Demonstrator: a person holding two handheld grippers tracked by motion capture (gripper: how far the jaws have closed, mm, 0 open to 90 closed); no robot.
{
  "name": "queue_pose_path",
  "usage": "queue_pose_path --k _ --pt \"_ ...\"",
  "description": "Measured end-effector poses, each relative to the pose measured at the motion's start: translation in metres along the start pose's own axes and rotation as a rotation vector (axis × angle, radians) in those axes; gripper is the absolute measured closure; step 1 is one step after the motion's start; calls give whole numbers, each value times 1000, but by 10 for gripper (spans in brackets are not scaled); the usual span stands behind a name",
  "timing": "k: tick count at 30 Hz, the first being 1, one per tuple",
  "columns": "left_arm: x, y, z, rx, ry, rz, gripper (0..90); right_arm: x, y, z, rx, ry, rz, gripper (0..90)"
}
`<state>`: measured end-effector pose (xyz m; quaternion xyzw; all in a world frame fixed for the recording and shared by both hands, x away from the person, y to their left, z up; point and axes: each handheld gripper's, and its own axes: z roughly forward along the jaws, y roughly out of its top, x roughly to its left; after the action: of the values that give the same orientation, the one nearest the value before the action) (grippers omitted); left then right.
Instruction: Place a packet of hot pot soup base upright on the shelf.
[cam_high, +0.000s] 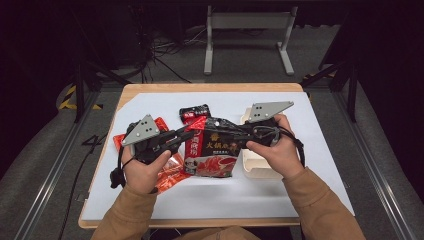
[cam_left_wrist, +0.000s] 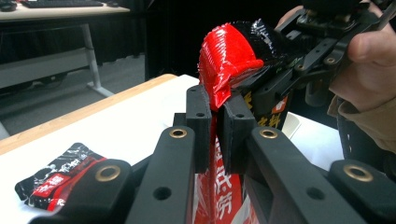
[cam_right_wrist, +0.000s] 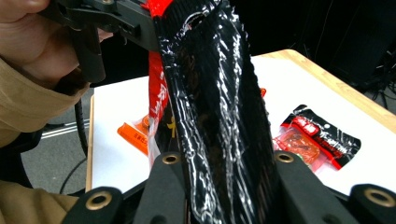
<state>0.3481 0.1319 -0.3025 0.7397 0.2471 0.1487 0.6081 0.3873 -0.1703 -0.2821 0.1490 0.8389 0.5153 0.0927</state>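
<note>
1. The big red-and-black glossy plastic food pouch (cam_high: 212, 145) is up off the white table covering (cam_high: 210, 200), slung between the two tools in the middle of the high view.
2. The left gripper (cam_left_wrist: 215, 122) is clamped on the pouch's red top edge; in the left gripper view its two black pads sit tight either side of the crinkled film.
3. The right gripper (cam_high: 245, 134) has the black side of the same top edge between its jaws, which look pinched on it. In the right gripper view, film hides the pads themselves.
4. What matters is the line between them: the two grips lie side by side along the pouch's top edge, close together, jaws pointing at each other. Any tear or pull-apart, I'd judge, runs across that short span.
5. The cream-coloured rectangular tray (cam_high: 255, 165) waits just under the right hand (cam_high: 277, 150). A small black-and-red sachet (cam_high: 195, 111) and an orange sachet (cam_high: 172, 172) lie flat.
</note>
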Motion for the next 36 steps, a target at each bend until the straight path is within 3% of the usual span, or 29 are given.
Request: queue_pose_path --k 9,15,25,32,36 --pt "2 0 -1 -7 -6 -10 792 -1 8 -6 -7 -2 -14 792" --pt "1 2 -4 -38 0 -4 633 -3 13 -11 -8 -17 -26 798" --pt "9 2 -7 49 14 -2 382 -8 20 -23 -18 -59 -36 797" --pt "15 0 -5 93 32 11 283 -19 26 -34 -23 -93 -34 795" --pt "19 -3 -6 93 49 15 274 -29 27 -41 -25 -111 -33 793"
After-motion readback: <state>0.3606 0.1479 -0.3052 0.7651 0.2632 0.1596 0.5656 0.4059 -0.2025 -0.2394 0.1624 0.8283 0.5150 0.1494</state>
